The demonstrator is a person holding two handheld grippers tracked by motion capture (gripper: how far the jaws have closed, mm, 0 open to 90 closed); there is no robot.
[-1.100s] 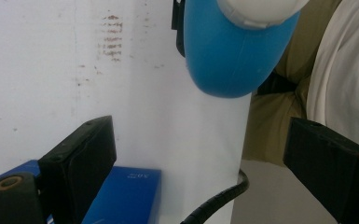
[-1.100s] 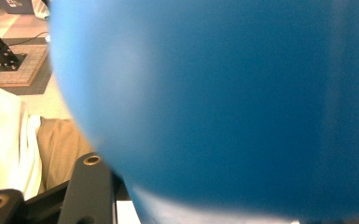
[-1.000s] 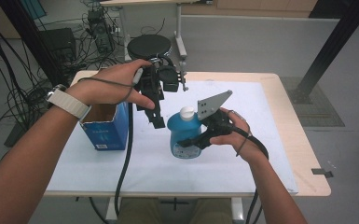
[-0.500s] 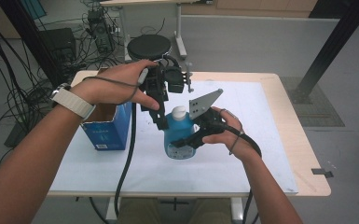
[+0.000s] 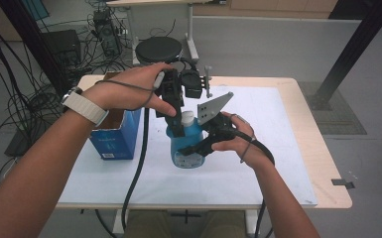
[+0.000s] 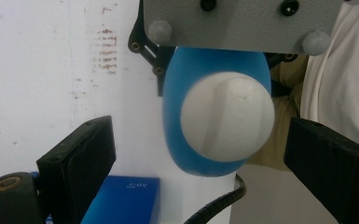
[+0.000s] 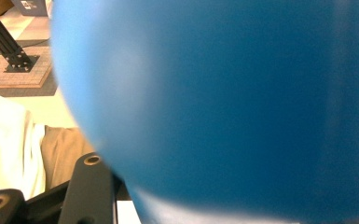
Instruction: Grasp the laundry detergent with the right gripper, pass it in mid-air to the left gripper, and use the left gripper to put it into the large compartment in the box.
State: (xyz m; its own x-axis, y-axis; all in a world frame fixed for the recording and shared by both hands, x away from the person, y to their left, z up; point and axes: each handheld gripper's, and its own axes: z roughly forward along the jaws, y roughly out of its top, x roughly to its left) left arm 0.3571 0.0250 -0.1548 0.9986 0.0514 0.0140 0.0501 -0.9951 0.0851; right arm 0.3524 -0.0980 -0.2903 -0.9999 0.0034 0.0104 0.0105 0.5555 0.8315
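A blue bottle (image 5: pixel 186 146) with a white cap (image 5: pixel 187 118) stands upright on the white sheet (image 5: pixel 258 148). My right gripper (image 5: pixel 198 148) is shut on the bottle's body from the right, its grey plate (image 5: pixel 213 106) pointing up. In the right gripper view the blue bottle (image 7: pixel 224 102) presses close against the one jaw that shows. My left gripper (image 5: pixel 180 130) points down over the bottle top. In the left gripper view the white cap (image 6: pixel 227 121) sits between the two open jaws of the left gripper (image 6: pixel 205 163), with gaps on both sides.
A blue carton (image 5: pixel 114 136) stands open at the table's left side, close to the bottle. A black stool (image 5: pixel 159 49) sits behind the table's far edge. Cables and equipment crowd the floor at the left. The white sheet's right half is bare.
The right gripper carried the bottle leftward under the left gripper. The left gripper lowered, so its open jaws now straddle the cap.
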